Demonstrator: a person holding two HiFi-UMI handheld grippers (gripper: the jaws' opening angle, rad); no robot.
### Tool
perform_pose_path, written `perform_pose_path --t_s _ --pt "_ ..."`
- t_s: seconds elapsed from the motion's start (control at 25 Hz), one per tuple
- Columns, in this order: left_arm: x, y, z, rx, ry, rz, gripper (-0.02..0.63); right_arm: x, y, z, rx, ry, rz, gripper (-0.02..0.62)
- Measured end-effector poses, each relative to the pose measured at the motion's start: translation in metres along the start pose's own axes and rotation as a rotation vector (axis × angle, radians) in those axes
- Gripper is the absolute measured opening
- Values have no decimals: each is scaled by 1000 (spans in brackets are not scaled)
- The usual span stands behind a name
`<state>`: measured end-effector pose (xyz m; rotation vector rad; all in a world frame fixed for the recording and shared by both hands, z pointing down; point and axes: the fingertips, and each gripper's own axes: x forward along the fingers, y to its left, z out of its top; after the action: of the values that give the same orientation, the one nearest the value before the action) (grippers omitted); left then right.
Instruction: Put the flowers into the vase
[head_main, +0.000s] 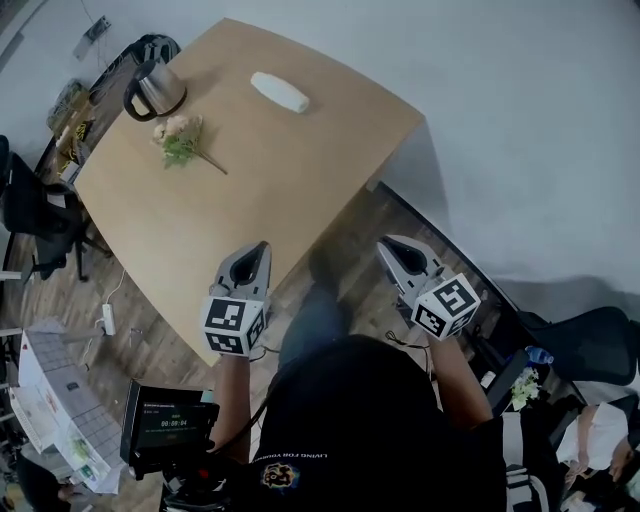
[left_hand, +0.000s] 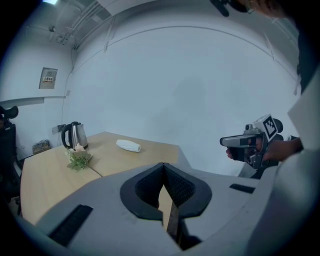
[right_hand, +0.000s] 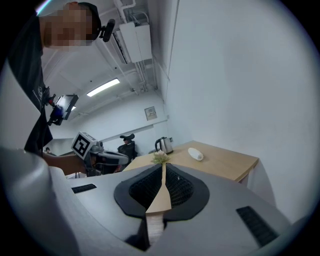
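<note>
Lying flowers (head_main: 181, 140): a small bunch of pale blooms with green leaves, flat on the worktop (head_main: 262, 195), stem pointing toward the middle of the top, blooms just beside the kettle (head_main: 157, 90).
Vase (head_main: 280, 92): the white oblong piece on its side near the far edge, apart from the flowers; I take it for the vase, and I cannot make out which end is the mouth.
Worktop: light wood with rounded corners, carrying only those three things at its far end; the near part is bare.
Left gripper (head_main: 262, 248): held over the near edge of the worktop, pointing toward the flowers, well short of them; its jaws are together with nothing between them.
Right gripper (head_main: 386, 244): held off the worktop's side, over the floor, aimed the same way; its jaws are pressed together and hold nothing.
Step in hand: the approach, as I judge it; nothing has been grasped, and the flowers and vase both lie untouched.
Next move: the vase looks to need standing upright first, so one gripper would have to part its jaws and take it round the body. The other would then part its jaws and pinch the thin stem low against the wood.
Risk: the stem lies flat, so a shallow pinch could slip off it.
</note>
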<state>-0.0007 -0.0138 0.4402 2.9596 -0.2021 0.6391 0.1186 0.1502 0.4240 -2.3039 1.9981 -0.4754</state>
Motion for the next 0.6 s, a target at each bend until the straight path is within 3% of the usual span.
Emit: perform_pose_path --t_s 0.4,0.6 --pt "88 52 29 -58 -2 53 0 67 -88 24 -3 53 16 20" --pt "139 111 44 -132 6 94 0 156 -126 50 -27 111 82 20"
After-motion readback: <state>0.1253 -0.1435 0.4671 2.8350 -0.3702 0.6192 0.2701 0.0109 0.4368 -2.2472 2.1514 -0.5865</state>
